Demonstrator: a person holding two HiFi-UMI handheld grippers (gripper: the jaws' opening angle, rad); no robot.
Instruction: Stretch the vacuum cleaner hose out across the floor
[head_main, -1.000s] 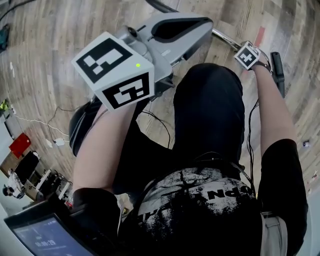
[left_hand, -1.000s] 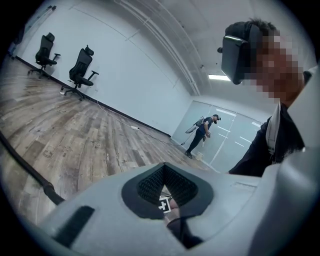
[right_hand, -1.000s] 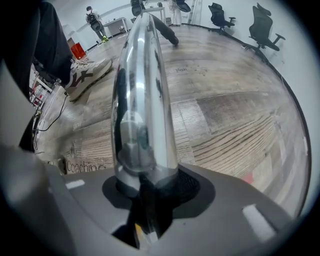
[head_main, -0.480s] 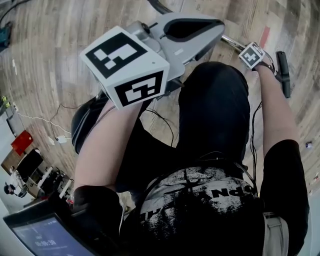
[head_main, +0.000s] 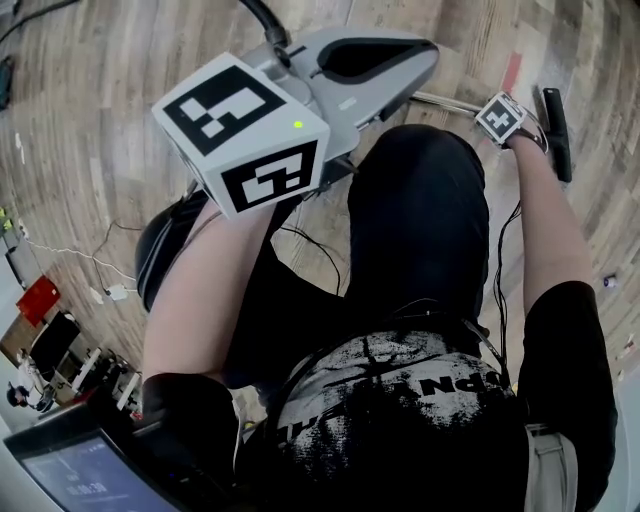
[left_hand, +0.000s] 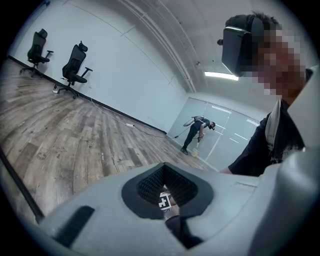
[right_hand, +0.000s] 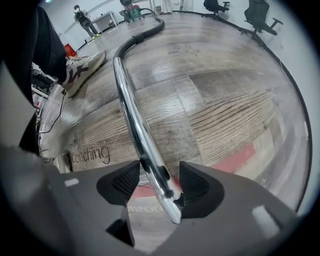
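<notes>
The vacuum's chrome tube (right_hand: 131, 112) lies on the wood floor and joins a black hose (right_hand: 145, 30) that curves away into the room. My right gripper (right_hand: 155, 182) points straight down over the tube's near end. Its jaws have just been opening and stand open, with the tube between them, close by the right pad. In the head view its marker cube (head_main: 500, 118) sits beside the black floor nozzle (head_main: 553, 125). My left gripper (head_main: 425, 55) is held high and level, shut, with nothing between its pads. The black vacuum body (head_main: 160, 250) shows under my left arm.
A person's shoe (right_hand: 82, 67) stands left of the tube. Office chairs (right_hand: 260, 15) line the far wall, and more chairs (left_hand: 75, 65) show in the left gripper view. Another person (left_hand: 197, 132) works far off. Thin cables (head_main: 100, 265) trail on the floor. Red tape (right_hand: 245, 155) marks the boards.
The black hose has come further into view at the top edge of the head view, more to the left. Both marker cubes keep nearly the same places.
</notes>
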